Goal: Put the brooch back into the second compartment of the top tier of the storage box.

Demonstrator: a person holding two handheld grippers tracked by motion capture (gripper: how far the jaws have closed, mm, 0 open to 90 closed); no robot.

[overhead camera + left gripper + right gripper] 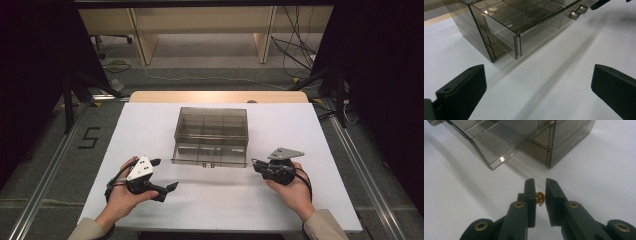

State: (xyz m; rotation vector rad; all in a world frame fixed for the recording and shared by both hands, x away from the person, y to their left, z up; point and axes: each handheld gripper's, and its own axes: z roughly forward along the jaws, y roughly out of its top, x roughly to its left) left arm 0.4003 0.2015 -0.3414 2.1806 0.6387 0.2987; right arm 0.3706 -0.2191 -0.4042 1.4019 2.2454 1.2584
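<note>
Gold trinket (540, 198) pinched in right claw (540, 185), smoky drawer box (529, 140) near

Glossy smoky plastic drawer box (210, 131)

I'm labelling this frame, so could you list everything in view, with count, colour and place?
Drawer box: one, smoky clear plastic, mid-table, bottom drawer pulled out, two silver knobs.
Small ornament: one, gold, between the right tongs' jaws.
Table: one, white top, wooden far edge.
Floor mark "5": one, black, left of the table.
Desks: pale wood, far back.
Left tongs: black, open, left of the drawer.
Right tongs: black, shut on the ornament.
</note>
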